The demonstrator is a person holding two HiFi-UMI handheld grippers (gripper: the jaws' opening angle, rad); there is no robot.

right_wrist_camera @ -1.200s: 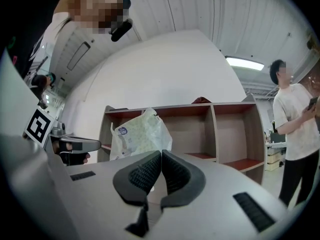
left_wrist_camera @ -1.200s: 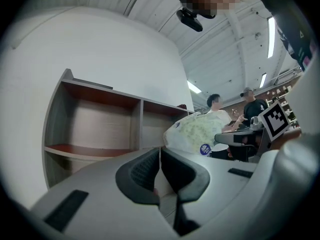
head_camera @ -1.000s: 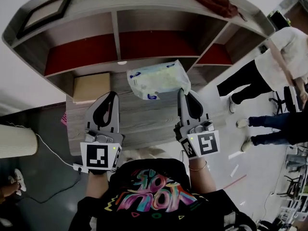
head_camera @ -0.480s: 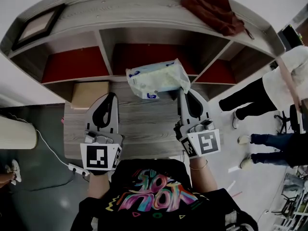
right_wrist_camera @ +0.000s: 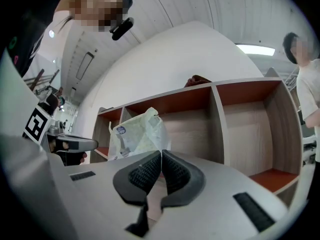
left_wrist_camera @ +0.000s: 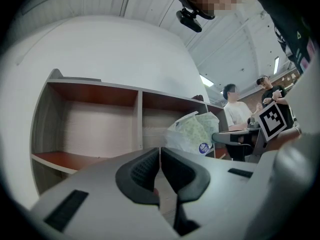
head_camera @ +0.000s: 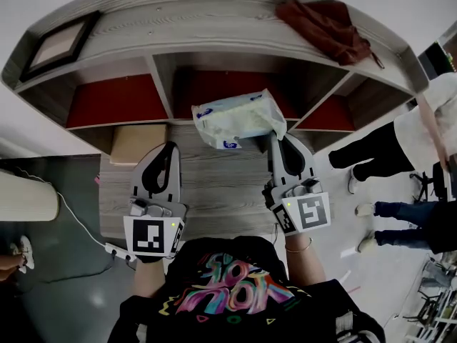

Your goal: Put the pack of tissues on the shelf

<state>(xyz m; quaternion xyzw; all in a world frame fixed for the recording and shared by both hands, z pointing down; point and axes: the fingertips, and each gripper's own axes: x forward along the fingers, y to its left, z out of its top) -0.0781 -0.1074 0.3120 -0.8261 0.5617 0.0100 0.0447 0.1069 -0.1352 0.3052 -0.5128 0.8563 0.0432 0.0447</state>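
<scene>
Pinching pack of tissues (head_camera: 239, 118) | right hand-held gripper (head_camera: 275, 136), jaws together

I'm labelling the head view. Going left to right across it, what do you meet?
picture frame → left tool → pack of tissues → right tool → bystander

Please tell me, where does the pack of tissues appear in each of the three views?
Head view: pack of tissues at centre, in front of the shelf, pinched at its right end by the right gripper.
Left gripper view: pack of tissues right of centre.
Right gripper view: pack of tissues left of centre, just above the jaws.
Shared landmark: the shelf with red compartments, behind the pack in every view.
</scene>
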